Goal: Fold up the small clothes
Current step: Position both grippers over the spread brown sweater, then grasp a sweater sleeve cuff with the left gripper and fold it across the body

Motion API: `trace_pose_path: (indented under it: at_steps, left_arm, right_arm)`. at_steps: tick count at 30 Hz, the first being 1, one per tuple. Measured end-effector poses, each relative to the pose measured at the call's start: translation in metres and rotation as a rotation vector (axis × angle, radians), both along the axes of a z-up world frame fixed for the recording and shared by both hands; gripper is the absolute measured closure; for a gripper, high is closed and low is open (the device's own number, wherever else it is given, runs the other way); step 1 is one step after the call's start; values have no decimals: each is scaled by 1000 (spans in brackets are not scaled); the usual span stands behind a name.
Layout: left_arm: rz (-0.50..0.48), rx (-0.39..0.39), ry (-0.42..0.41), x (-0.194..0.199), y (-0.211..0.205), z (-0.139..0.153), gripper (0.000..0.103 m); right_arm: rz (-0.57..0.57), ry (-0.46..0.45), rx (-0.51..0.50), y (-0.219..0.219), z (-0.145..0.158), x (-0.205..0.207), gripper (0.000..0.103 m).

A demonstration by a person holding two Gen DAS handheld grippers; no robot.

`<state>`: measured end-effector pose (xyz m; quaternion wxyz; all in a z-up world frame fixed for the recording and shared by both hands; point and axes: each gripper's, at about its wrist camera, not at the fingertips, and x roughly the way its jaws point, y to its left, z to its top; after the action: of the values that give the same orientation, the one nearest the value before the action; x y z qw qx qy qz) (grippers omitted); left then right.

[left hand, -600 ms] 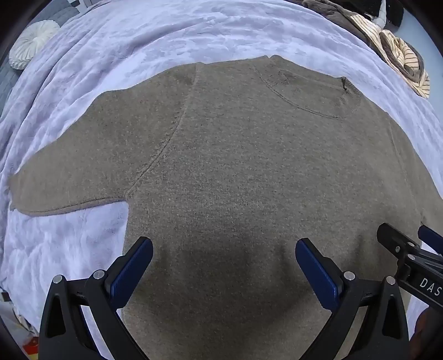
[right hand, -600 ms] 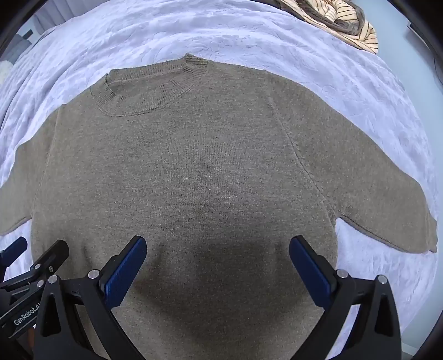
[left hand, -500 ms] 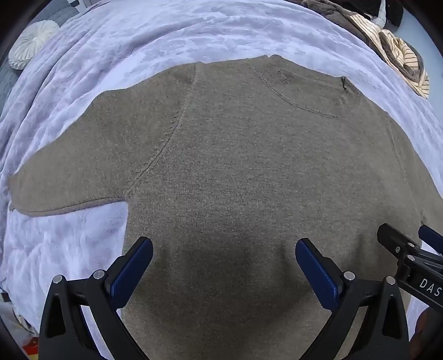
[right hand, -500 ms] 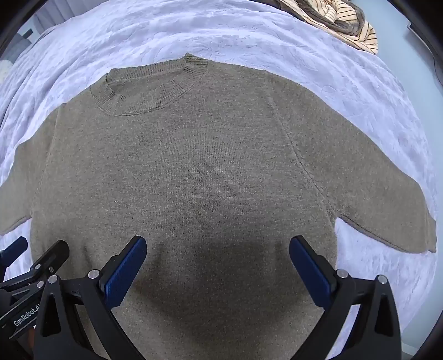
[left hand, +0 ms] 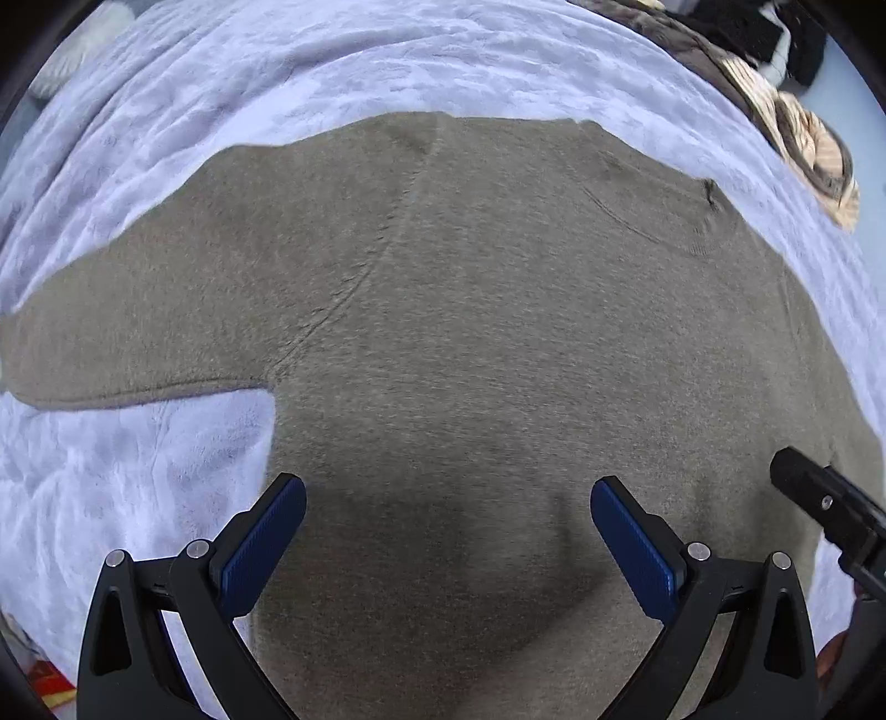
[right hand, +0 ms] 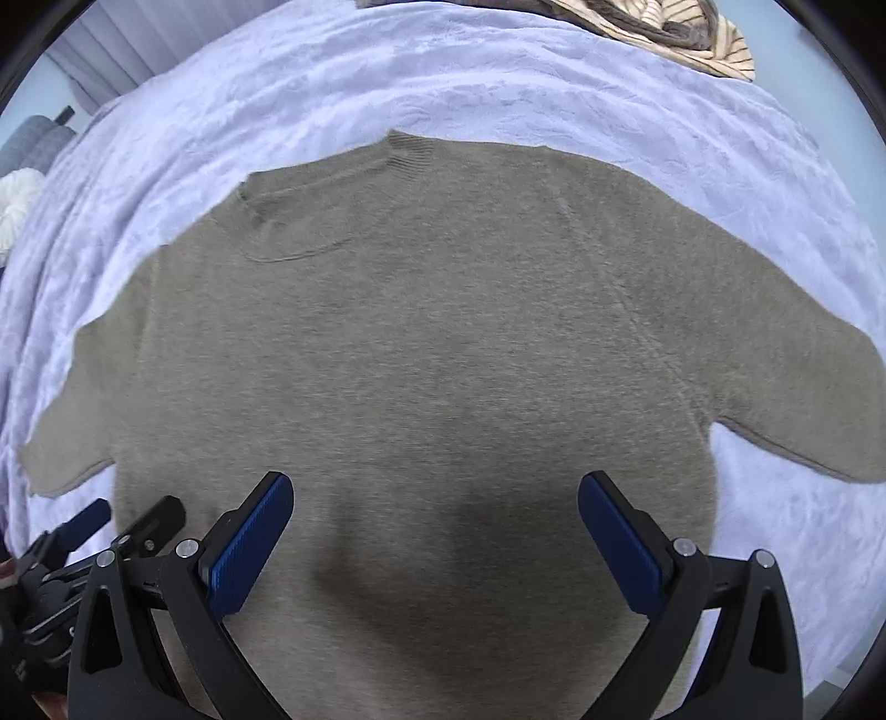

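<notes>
- We see a brown-grey sweater lying flat, front up, on a pale lilac blanket that covers a bed; both short sleeves are spread out to the sides and the ribbed collar points away from us.
- Our left claw hangs over the lower left part of the sweater, pointing steeply down, its blue pads spread wide apart with nothing between them but the knit below (whether the pads touch the fabric we cannot tell).
- Our right claw hangs over the lower middle of the sweater, just beside the left one, its pads likewise wide apart and gripping nothing.
- A dark shadow falls on the knit under each claw.
- In the left view the sweater's left sleeve reaches to the picture's edge; in the right view the right sleeve does the same.
- At the far corner of the bed lies a heap of other clothes, some of it striped in tan and brown.
- A round white cushion sits off the bed's left side.
</notes>
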<state>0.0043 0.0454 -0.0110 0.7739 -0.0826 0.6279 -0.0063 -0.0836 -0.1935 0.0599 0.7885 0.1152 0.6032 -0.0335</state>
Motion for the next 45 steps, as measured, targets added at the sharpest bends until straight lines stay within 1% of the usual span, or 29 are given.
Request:
trace_pose_path:
  at_steps: [1, 3, 5, 6, 8, 10, 12, 13, 14, 15, 16, 18, 19, 21, 22, 24, 25, 27, 28, 30, 32, 33, 35, 38, 40, 41, 43, 44, 45]
  left_arm:
    - [34, -38, -15, -2, 16, 1, 0]
    - [94, -79, -51, -5, 44, 3, 0]
    - [183, -112, -109, -10, 88, 7, 0]
    - [223, -107, -115, -15, 104, 8, 0]
    - [344, -122, -165, -19, 160, 7, 0]
    - [447, -105, -190, -26, 206, 3, 0]
    - [560, -84, -174, -31, 245, -7, 0]
    - [622, -85, -182, -36, 269, -15, 0]
    - [654, -80, -150, -36, 273, -22, 0]
    - [686, -100, -173, -38, 289, -27, 0]
    - [720, -122, -181, -37, 300, -35, 2]
    - [765, -165, -216, -36, 313, -41, 26]
    - [775, -170, -233, -34, 316, -41, 33]
    - [741, -196, -300, -33, 322, -38, 77]
    - [721, -225, -319, -32, 324, -38, 84]
    - [694, -313, -362, -29, 324, -37, 89]
    - [667, -379, -408, -28, 323, -32, 96]
    - [599, -479, -487, -22, 314, -15, 97]
    - [555, -508, -525, -22, 311, -4, 97]
    - [454, -552, -569, -14, 292, 18, 97]
    - [343, -583, -605, -3, 262, 41, 97]
    - [281, -601, -618, 5, 243, 54, 97]
    - [185, -627, -632, 9, 204, 73, 97]
    - [47, -647, -614, 26, 130, 93, 97]
    - [-37, -640, -574, 37, 76, 97, 97]
    - [-71, -631, -547, 40, 54, 94, 97]
    - [-147, -586, -490, 50, 0, 86, 97]
    - [-175, -542, -464, 52, -23, 80, 97]
    - [-197, -505, -441, 52, -36, 71, 97]
  right_arm:
    - [22, -4, 19, 6, 1, -1, 0]
    - [77, 21, 39, 23, -1, -2, 0]
    - [137, 46, 65, 40, -3, -2, 0]
    - [153, 46, 69, 45, -3, -3, 0]
    - [192, 44, 70, 61, -3, -5, 0]
    - [222, 54, 67, 76, -6, -8, 0]
    - [245, 69, 80, 90, -11, -10, 0]
    - [252, 76, 84, 96, -13, -11, 0]
    - [259, 81, 83, 100, -15, -11, 0]
    - [269, 89, 81, 106, -18, -12, 0]
    - [276, 94, 79, 109, -19, -12, 0]
    - [297, 112, 71, 119, -25, -14, 0]
    - [305, 119, 68, 124, -27, -19, 0]
    - [316, 129, 63, 132, -31, -17, 0]
    - [322, 134, 65, 135, -32, -19, 0]
    - [330, 136, 73, 139, -31, -20, 0]
    - [334, 131, 77, 139, -30, -21, 0]
    - [345, 108, 86, 140, -24, -25, 0]
    - [343, 92, 89, 142, -22, -23, 0]
    - [341, 66, 100, 140, -17, -23, 0]
    - [323, 41, 111, 133, -12, -23, 0]
    - [309, 28, 120, 127, -9, -24, 0]
    - [276, 2, 139, 113, -2, -25, 0]
    - [226, -33, 149, 94, 4, -26, 0]
    - [194, -48, 150, 80, 6, -27, 0]
    - [163, -53, 148, 66, 7, -29, 0]
    - [110, -50, 150, 44, 4, -30, 0]
    - [88, -45, 155, 34, 2, -32, 0]
    - [55, -35, 158, 21, -1, -34, 0]
